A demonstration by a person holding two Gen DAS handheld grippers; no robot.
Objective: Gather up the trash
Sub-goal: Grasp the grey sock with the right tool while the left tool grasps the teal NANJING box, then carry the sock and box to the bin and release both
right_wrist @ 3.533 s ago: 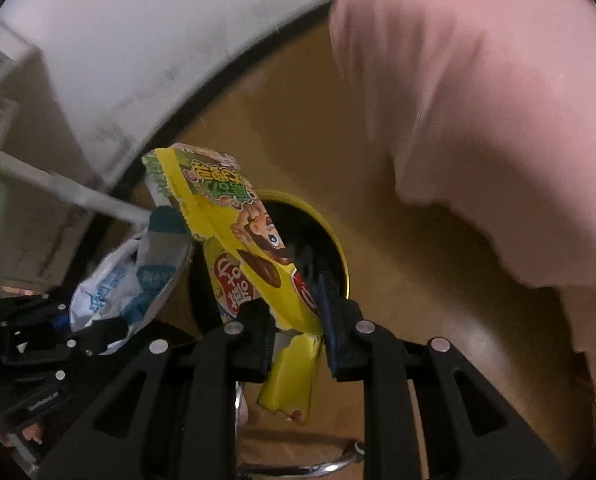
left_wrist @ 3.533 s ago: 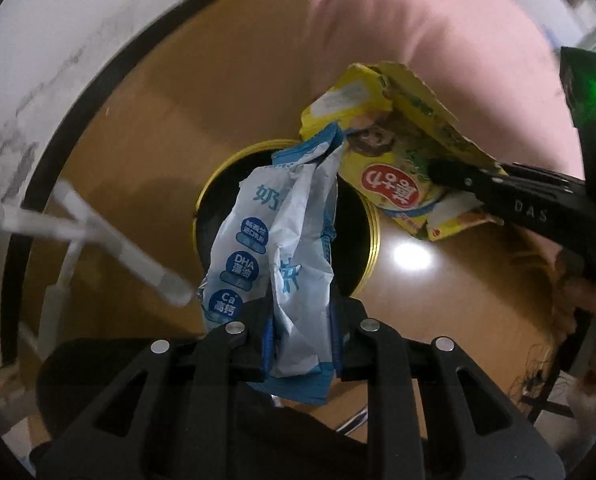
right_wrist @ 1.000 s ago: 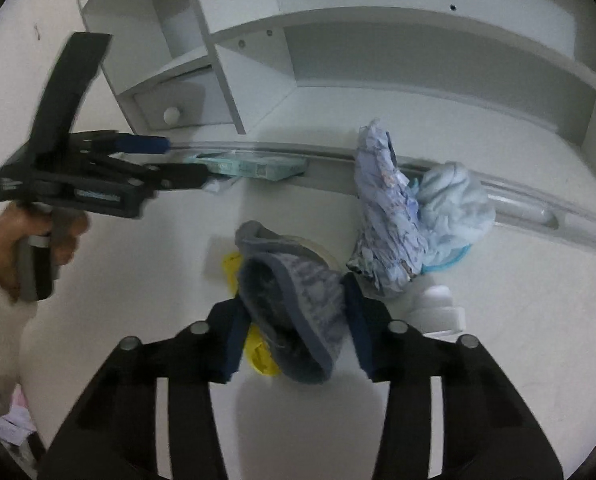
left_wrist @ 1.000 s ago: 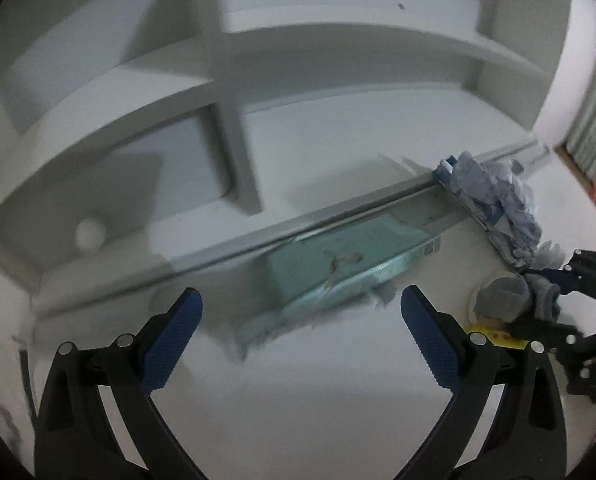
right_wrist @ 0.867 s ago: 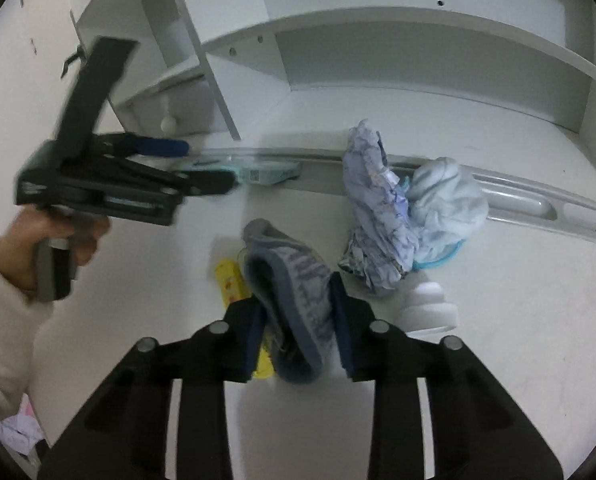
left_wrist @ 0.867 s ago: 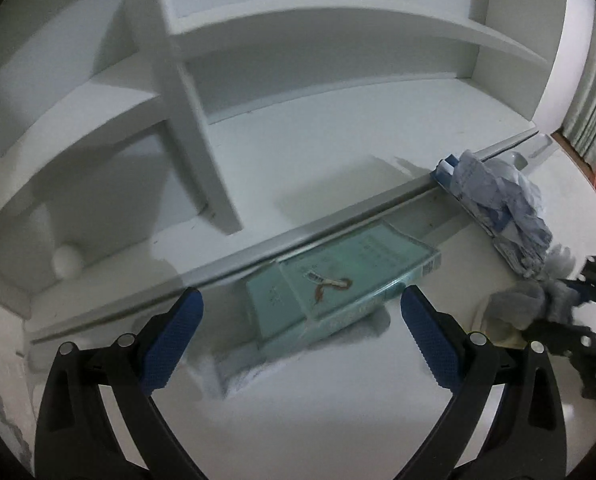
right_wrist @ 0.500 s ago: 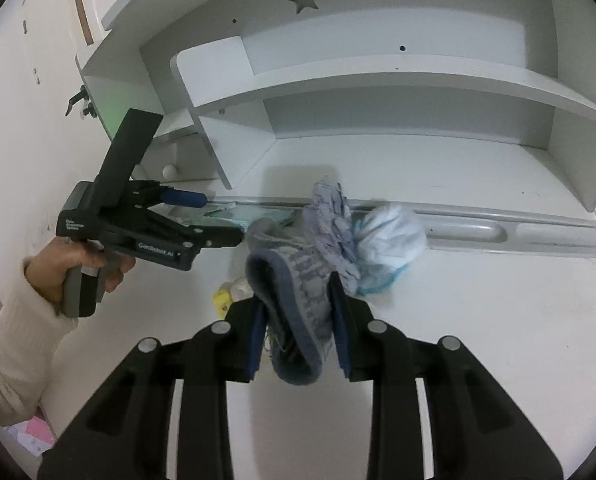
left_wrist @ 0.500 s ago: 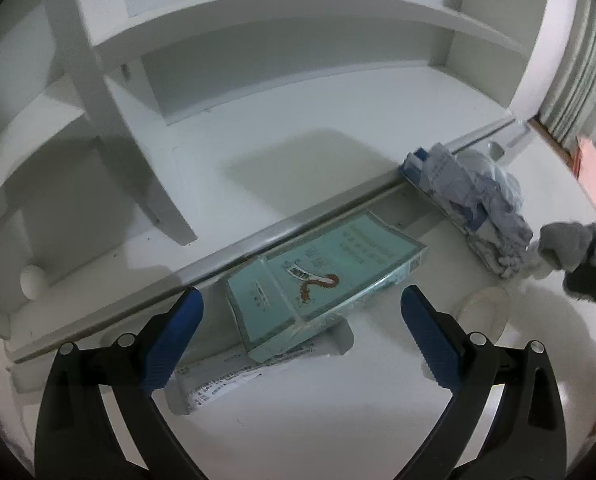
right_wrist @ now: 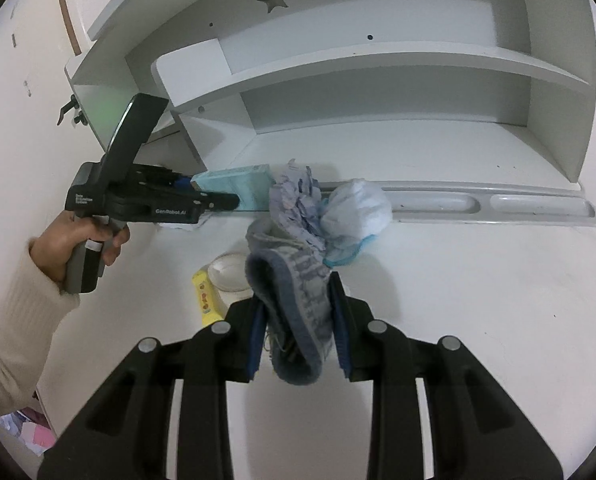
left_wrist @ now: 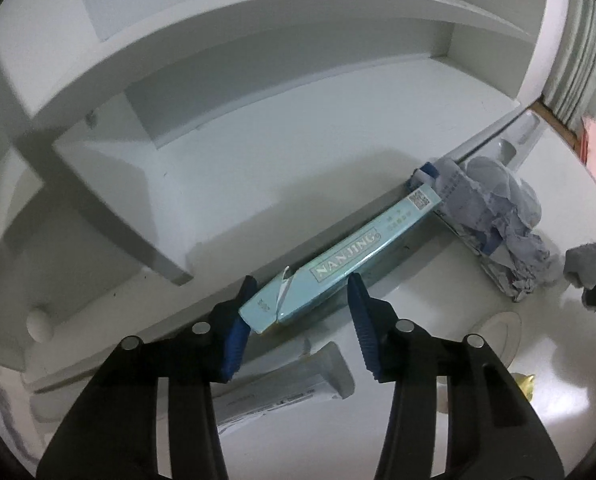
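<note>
My left gripper point(left_wrist: 298, 316) has its blue pads on either side of the near end of a light blue NANJING carton point(left_wrist: 337, 268), tilted up on its edge by the desk groove; whether the pads press it is unclear. It also shows in the right wrist view point(right_wrist: 234, 188) beside the left gripper point(right_wrist: 218, 200). My right gripper point(right_wrist: 298, 328) is shut on a grey-blue knitted sock point(right_wrist: 294, 300), held above the white desk point(right_wrist: 477, 300); the sock also shows at the right edge of the left wrist view point(left_wrist: 593, 276). Crumpled blue-white paper point(right_wrist: 298, 200) and a pale blue wad point(right_wrist: 357, 208) lie behind.
A white tube point(left_wrist: 290, 384) lies below the carton. A white round lid point(right_wrist: 230, 272) and a yellow wrapper point(right_wrist: 206, 300) lie on the desk left of the sock. White shelves point(right_wrist: 377, 64) rise behind the pen groove point(right_wrist: 497, 204). A drawer knob point(left_wrist: 38, 324) is far left.
My left gripper has closed from wide open around the carton's end, and the carton now stands on edge. My right gripper has lifted the sock up off the desk.
</note>
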